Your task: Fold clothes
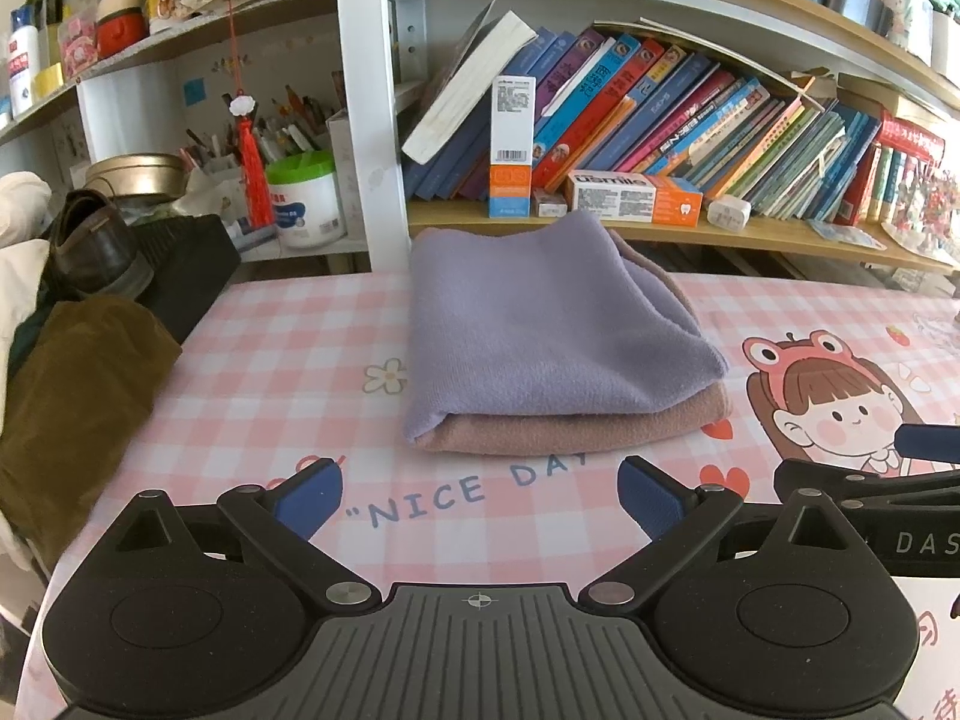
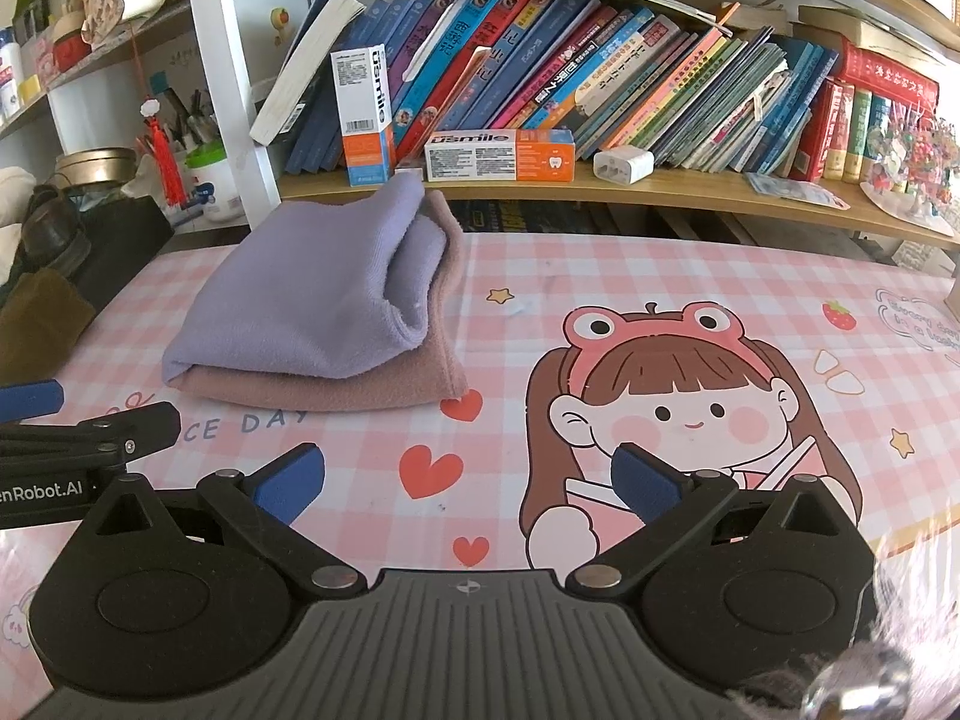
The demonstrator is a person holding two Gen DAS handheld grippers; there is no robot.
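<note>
Hovering just short of the folded lilac cloth (image 1: 540, 324), the left gripper (image 1: 480, 495) is holding its jaws spread wide, its blue pads (image 1: 309, 495) gripping nothing and touching nothing, with bare pink checked tablecloth (image 1: 270, 372) showing through the gap. That lilac cloth is lying on top of a folded dusty-pink cloth (image 1: 576, 429), the pair forming one neat stack on the tablecloth, and everything else is best placed from that stack. Behind the stack, a wooden shelf (image 1: 690, 234) is carrying a leaning row of books (image 1: 690, 120) and an orange-and-white toothpaste box (image 1: 633, 197). Off to the left of the stack, a brown garment (image 1: 66, 408) is slumping at the table's edge, with a dark leather shoe (image 1: 90, 246) sitting behind it. Nearer the camera than the stack, the printed words "NICE DAY" (image 1: 474, 492) are running across the tablecloth. Right of the stack, the right gripper (image 2: 468, 483) is likewise keeping its jaws well apart and empty, its blue pads (image 2: 288, 483) clear of any fabric, hanging over the printed cartoon girl (image 2: 678, 396) and red hearts; in this view the stack (image 2: 324, 312) is sitting ahead and to the left, well apart from the fingertips. Both cloths are lying untouched by either tool.
</note>
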